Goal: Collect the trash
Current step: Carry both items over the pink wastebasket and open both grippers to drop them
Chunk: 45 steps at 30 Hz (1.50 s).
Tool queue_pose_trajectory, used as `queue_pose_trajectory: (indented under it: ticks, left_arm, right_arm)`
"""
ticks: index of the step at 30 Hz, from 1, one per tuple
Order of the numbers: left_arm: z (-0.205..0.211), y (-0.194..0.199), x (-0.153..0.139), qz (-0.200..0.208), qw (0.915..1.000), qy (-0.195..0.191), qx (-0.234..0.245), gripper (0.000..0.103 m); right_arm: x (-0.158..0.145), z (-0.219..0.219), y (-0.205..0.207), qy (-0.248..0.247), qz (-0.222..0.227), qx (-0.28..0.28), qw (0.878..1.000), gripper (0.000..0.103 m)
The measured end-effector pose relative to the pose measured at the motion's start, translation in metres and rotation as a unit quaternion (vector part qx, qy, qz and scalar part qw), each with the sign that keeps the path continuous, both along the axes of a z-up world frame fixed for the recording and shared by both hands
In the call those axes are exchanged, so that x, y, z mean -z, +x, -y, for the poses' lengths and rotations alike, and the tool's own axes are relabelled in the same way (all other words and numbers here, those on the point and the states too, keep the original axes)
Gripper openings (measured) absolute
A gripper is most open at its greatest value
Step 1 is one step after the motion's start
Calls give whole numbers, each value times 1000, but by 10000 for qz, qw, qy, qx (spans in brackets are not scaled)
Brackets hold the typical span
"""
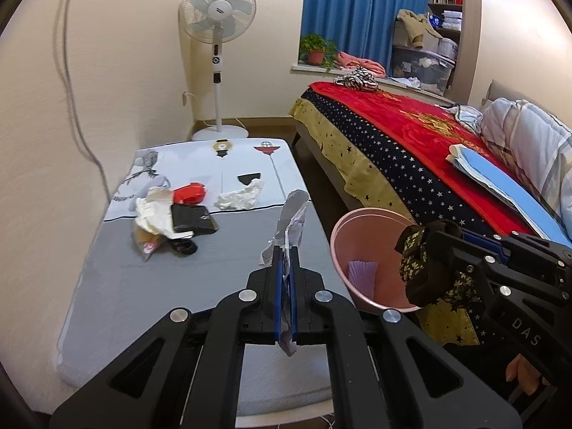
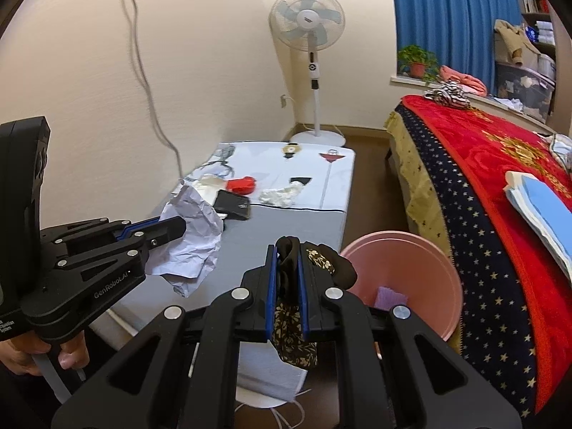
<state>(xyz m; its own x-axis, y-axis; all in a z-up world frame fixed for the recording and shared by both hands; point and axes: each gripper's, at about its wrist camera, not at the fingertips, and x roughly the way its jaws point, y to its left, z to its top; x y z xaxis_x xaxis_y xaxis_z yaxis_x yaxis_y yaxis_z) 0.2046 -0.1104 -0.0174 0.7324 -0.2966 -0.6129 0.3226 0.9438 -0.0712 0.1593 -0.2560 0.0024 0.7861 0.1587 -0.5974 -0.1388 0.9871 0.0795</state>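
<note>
My left gripper (image 1: 285,250) is shut on a crumpled sheet of white paper (image 1: 291,220), held above the low table (image 1: 150,286); from the right wrist the same paper (image 2: 193,239) hangs from that gripper (image 2: 180,227). A dark cloth with a small flower print (image 2: 323,257) is pinched in my right gripper (image 2: 286,250), which is shut on it; in the left wrist view the cloth (image 1: 418,261) hangs just over the rim of the pink bin (image 1: 361,250). The bin (image 2: 404,264) stands between table and bed, with a purple piece (image 2: 391,296) inside.
More litter lies at the far end of the table: white wrappers (image 1: 153,214), a black pouch (image 1: 193,218), a red piece (image 1: 189,193), crumpled tissue (image 1: 239,196). A bed with a red blanket (image 1: 411,132) fills the right side. A standing fan (image 1: 218,18) is in the corner.
</note>
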Motion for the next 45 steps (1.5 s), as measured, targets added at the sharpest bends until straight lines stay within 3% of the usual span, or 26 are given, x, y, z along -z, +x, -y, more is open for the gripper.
queue_pose_trajectory:
  ticks: [11,20,32,33,34,36,37,39,45]
  left_arm:
    - [78,41,6,-71,9980,26,620,3]
    - [142,76,32,-417,9929,-28,1111,3]
    - [178,113,66,-747,9889,12,1285,5]
    - [180,117,69,-806,9884,15,1289,18]
    - [181,120,72,-895,9879,45,1262,51]
    - [178,123,75,-890,9916,156,926,81]
    - [173,124,74,-769,9945,151,689,85]
    - [168,125,74,-738,9955,96,594,91]
    - [156,120,71,-714,9958,251,514,91]
  right_arm:
    - [12,74,34,-183,-164,697,9973,11]
    - [30,123,62,-87,-388,1036,9938,11]
    - [60,159,94,-2,-815,1382,9870,15]
    - [62,161,96,-27,-823,1439,9862,20]
    - [63,162,97,-42,-849,1477,9854,33]
    - [66,167,97,-42,-874,1618,9829,58]
    - [67,168,97,-50,-858,1685,9819,64]
    - [68,167,98,-85,-885,1675,9819,66]
    - [57,154,92,-317,-649,1572,9849,78]
